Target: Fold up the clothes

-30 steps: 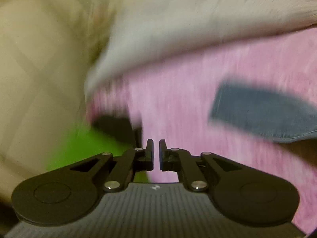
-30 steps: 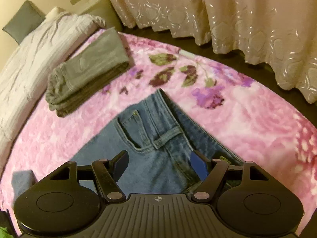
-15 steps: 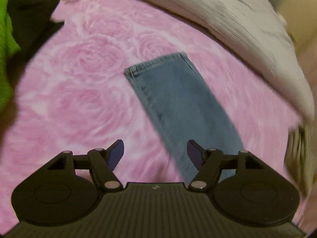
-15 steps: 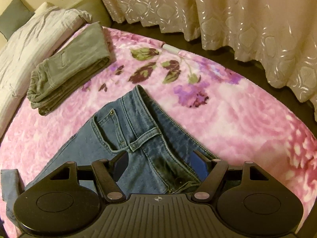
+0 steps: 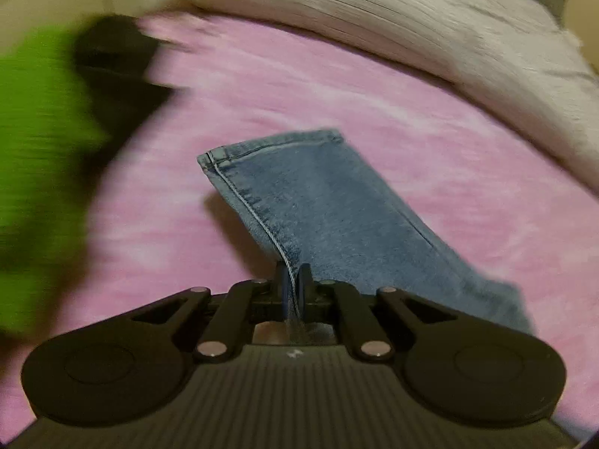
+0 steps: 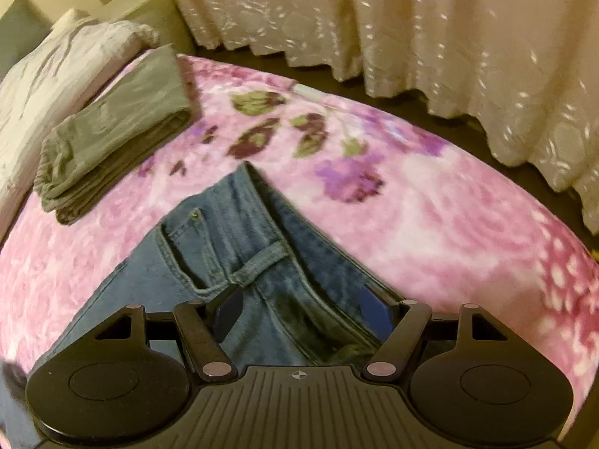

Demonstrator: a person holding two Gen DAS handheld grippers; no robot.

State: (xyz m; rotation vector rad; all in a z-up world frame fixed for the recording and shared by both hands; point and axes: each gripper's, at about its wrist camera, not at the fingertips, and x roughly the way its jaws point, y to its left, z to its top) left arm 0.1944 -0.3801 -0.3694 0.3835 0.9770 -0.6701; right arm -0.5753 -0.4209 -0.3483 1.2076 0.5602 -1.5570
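Jeans [image 5: 329, 209] lie across the pink bed [image 5: 430, 119]; left tool [image 5: 294, 280] clamps a leg's seam edge, right tool [image 6: 299, 308] gapes over the waistband. Blurred green and black clothes [image 5: 112, 60] sit left; folded grey trousers [image 6: 112, 131] near the pillow.

My left wrist view: low, close over jeans [image 5: 329, 209] leg hem, facing duvet [image 5: 411, 18] edge of bed. My right wrist view: higher, above waistband, facing curtain [image 6: 411, 26]. Both share jeans, pink blanket [image 6: 449, 224].
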